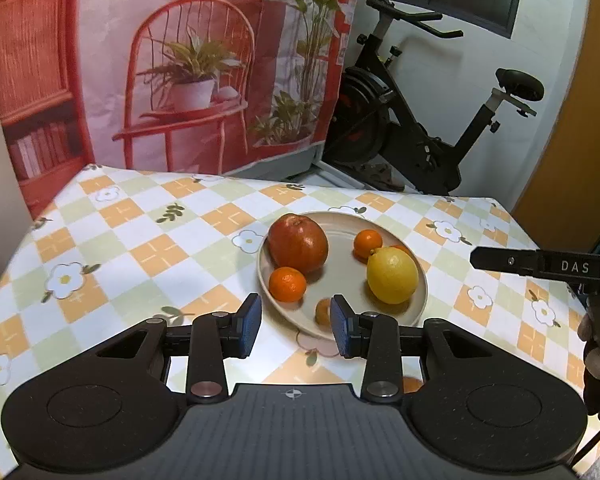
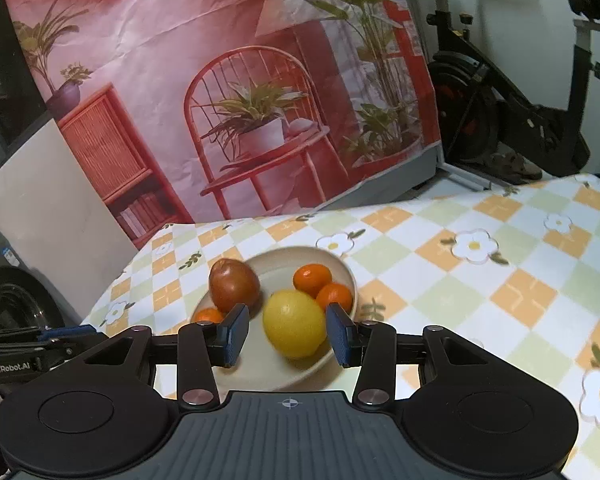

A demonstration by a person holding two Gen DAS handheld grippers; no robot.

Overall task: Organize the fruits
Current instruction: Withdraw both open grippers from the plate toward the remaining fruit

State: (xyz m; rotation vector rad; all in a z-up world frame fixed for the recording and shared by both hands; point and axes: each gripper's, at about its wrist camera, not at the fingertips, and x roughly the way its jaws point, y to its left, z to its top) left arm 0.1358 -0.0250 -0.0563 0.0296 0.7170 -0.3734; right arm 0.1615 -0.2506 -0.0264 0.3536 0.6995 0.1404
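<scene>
A beige plate (image 1: pixel 340 264) sits on the checked tablecloth and holds a red apple (image 1: pixel 298 242), a yellow lemon (image 1: pixel 392 275) and several small tangerines (image 1: pixel 287 284). My left gripper (image 1: pixel 296 326) hovers over the plate's near rim, open, with nothing between its blue pads. In the right wrist view the same plate (image 2: pixel 284 264) carries the apple (image 2: pixel 234 286), the lemon (image 2: pixel 294 324) and tangerines (image 2: pixel 312 278). My right gripper (image 2: pixel 287 338) hangs above them, open; the lemon shows in the gap, but the pads stand apart from it.
A printed backdrop (image 1: pixel 204 80) hangs behind the table's far edge, and an exercise bike (image 1: pixel 412 128) stands at the back right. The right gripper's black body (image 1: pixel 560 267) and a hand (image 1: pixel 596 356) enter at the right. Flowered tablecloth (image 2: pixel 476 280) stretches right of the plate.
</scene>
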